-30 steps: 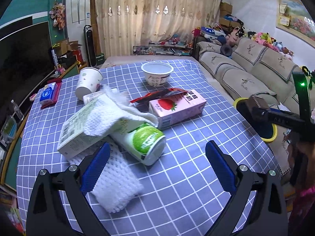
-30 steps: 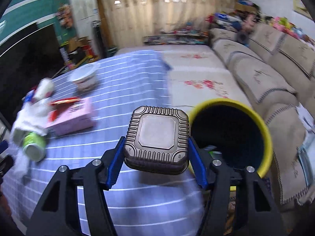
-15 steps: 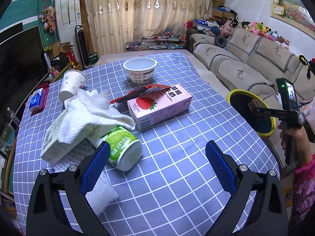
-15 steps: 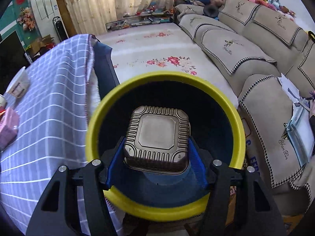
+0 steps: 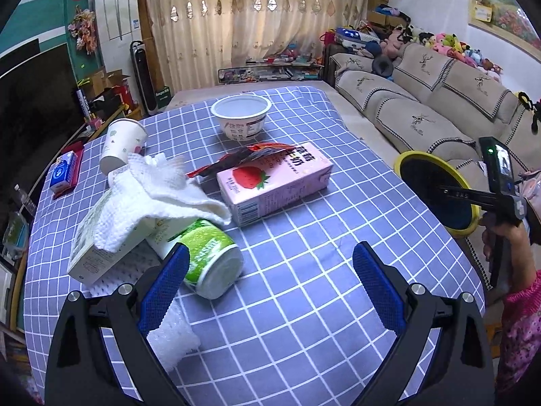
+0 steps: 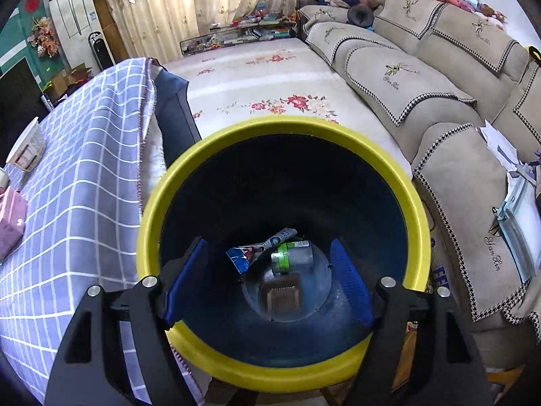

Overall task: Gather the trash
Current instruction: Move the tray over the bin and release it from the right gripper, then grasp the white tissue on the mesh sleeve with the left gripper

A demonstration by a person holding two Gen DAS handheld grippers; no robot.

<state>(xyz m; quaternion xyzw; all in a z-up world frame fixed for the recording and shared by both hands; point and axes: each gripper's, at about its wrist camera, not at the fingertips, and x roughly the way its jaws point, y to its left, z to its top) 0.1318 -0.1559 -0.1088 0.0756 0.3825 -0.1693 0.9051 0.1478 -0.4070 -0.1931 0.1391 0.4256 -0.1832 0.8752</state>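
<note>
The left gripper [image 5: 270,284] is showing black plastic arms with silver screws and ribbed blue pads [image 5: 378,287]. The right gripper [image 6: 270,280] is looking the same. The person is wearing a pink patterned sleeve [image 5: 520,331].

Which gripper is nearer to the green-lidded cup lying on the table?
Left. The left gripper hovers open just over the green-lidded cup, one finger right beside it. The right gripper is off the table, open above the yellow-rimmed bin.
</note>
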